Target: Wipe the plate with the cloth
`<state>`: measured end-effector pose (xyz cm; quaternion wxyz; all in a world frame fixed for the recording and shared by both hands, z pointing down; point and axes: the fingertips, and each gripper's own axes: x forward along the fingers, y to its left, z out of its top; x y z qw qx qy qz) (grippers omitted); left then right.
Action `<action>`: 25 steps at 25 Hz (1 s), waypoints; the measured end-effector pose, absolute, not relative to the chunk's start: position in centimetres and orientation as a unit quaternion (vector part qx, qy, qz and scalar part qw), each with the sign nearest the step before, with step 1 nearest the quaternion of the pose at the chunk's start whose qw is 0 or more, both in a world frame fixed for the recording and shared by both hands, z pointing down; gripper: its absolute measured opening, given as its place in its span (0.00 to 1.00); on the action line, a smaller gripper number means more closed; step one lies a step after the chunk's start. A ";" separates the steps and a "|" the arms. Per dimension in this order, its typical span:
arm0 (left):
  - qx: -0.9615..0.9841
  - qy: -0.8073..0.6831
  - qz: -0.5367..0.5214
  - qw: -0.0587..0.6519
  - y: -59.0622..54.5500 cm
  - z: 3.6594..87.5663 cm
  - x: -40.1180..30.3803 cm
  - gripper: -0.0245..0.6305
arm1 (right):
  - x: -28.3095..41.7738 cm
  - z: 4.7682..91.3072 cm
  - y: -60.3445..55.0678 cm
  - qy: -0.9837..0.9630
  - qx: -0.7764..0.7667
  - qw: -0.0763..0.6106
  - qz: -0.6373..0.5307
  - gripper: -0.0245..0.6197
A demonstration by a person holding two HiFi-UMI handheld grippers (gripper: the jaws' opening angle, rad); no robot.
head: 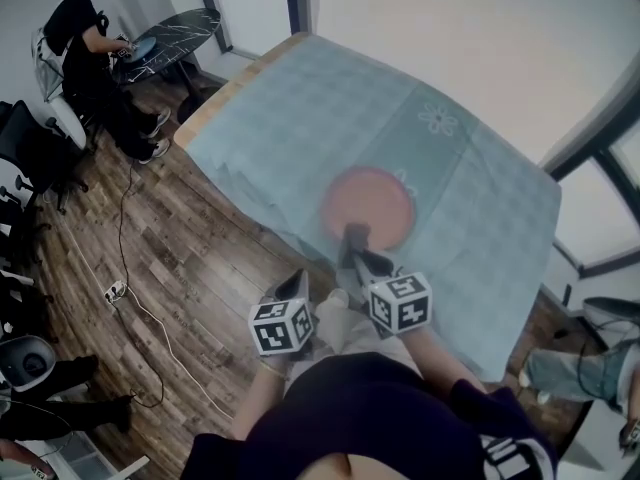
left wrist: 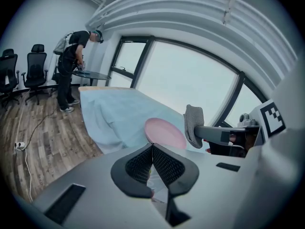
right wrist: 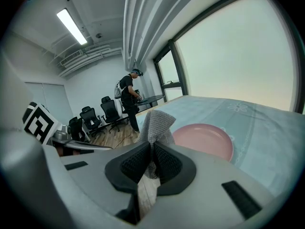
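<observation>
Currently the right gripper (right wrist: 152, 148) pinches the cloth (right wrist: 157, 122) near the plate (right wrist: 205, 138); the left gripper (left wrist: 152, 149) is closed, empty. Unsteadied near the tabletop's (head: 480, 188) front edge, the plate may slide off

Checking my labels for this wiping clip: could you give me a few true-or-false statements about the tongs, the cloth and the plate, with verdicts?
1. The right tongs are shut on the grey cloth. True.
2. The left tongs grip the plate. False: they are shut on nothing, and the plate lies on the tablecloth.
3. The plate is pink. True.
4. Food sits on the plate. False: its surface is bare.
</observation>
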<state>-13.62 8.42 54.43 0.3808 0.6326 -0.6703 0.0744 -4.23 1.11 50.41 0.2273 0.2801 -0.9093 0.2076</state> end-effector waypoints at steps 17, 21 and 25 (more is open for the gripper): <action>0.662 -0.617 0.130 0.405 -2.3 57.5 -15.5 0.06 | -3.5 52.1 -10.5 -0.881 0.344 0.243 0.214 0.09; 0.669 -0.599 0.146 0.414 -4.1 59.0 -15.2 0.06 | -2.8 53.5 -12.5 -0.871 0.361 0.251 0.218 0.09; 0.678 -0.582 0.154 0.422 -5.5 60.5 -14.8 0.06 | -2.4 54.9 -14.3 -0.864 0.373 0.262 0.214 0.09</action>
